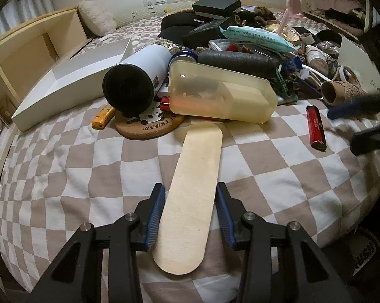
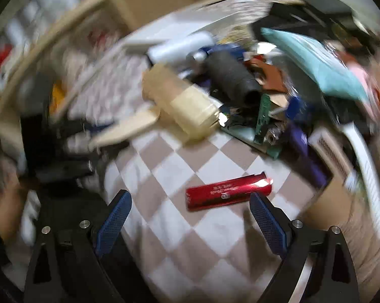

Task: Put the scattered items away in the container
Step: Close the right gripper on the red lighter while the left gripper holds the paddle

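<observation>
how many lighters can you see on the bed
3. A red lighter lies alone on the checkered sheet at right; an orange lighter beside the cork coaster; another red lighter under the translucent case. The pile may hide more.

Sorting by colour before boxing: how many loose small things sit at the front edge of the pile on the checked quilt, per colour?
Red: 2, slim red metallic case and small red lighter
Orange: 1, orange plastic lighter
Pale wood: 1, long flat wooden paddle
Cork brown: 1, round cork coaster
Total: 5
</observation>
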### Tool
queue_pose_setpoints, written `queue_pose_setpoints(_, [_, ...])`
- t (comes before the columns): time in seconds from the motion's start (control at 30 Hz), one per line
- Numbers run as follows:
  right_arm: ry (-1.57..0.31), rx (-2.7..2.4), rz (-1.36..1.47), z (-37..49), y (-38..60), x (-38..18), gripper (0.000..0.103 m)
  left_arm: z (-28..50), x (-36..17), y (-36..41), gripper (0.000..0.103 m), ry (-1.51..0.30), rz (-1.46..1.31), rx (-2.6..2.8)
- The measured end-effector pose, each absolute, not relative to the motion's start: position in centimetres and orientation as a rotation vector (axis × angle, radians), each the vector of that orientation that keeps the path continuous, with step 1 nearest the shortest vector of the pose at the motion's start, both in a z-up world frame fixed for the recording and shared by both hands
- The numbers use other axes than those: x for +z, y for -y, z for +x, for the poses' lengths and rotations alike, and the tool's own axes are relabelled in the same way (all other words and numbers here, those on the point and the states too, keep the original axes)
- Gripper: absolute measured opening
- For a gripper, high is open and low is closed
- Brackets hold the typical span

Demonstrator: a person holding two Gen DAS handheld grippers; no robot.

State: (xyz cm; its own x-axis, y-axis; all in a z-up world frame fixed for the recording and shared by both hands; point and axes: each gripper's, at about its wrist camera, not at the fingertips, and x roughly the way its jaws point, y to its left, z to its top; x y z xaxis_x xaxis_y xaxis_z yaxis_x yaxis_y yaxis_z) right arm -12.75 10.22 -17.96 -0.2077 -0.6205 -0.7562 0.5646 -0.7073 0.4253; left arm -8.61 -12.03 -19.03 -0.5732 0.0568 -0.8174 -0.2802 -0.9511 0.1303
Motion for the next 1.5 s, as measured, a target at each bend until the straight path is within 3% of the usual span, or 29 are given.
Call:
queue_pose_setpoints(0.1, [0.221,-2.031,1.245,-11.7,-10.9,-19.0,0.094,-8.6,-19.0,12.2,0.040,-0.355,-1.339,2.604])
queue_pose_setpoints(0.23, [0.219,-2.090,1.258,-12.6,-11.3,-20.0,0.094,-8.6,-19.0,12.2,0.040,-0.359,-1.336,2.604])
queue_pose_setpoints(0.77, [0.070,-1.899,1.248,-16.6,-11.5,-20.2,0.099,-8.6,-19.1,12.3,0.040,-0.337,-1.335,2.599])
queue_pose_setpoints(1.13, [-0.204,-2.113,1.246,-12.6,-8.3,-20.7,0.099,-8.5,-19.2,12.1,0.040,-0.368,-1.337,2.603])
queue_pose_setpoints(1.43, [-0.196,-2.187,1.235,-12.5,-8.3,-21.1,0.099,-8.4,-19.1,11.8,0.039,-0.415,-1.321,2.618])
queue_pose_setpoints(1.5, [-0.208,-2.200,1.224,-12.4,-8.4,-21.0,0.093,-8.4,-19.1,11.8,0.039,-0.424,-1.317,2.629])
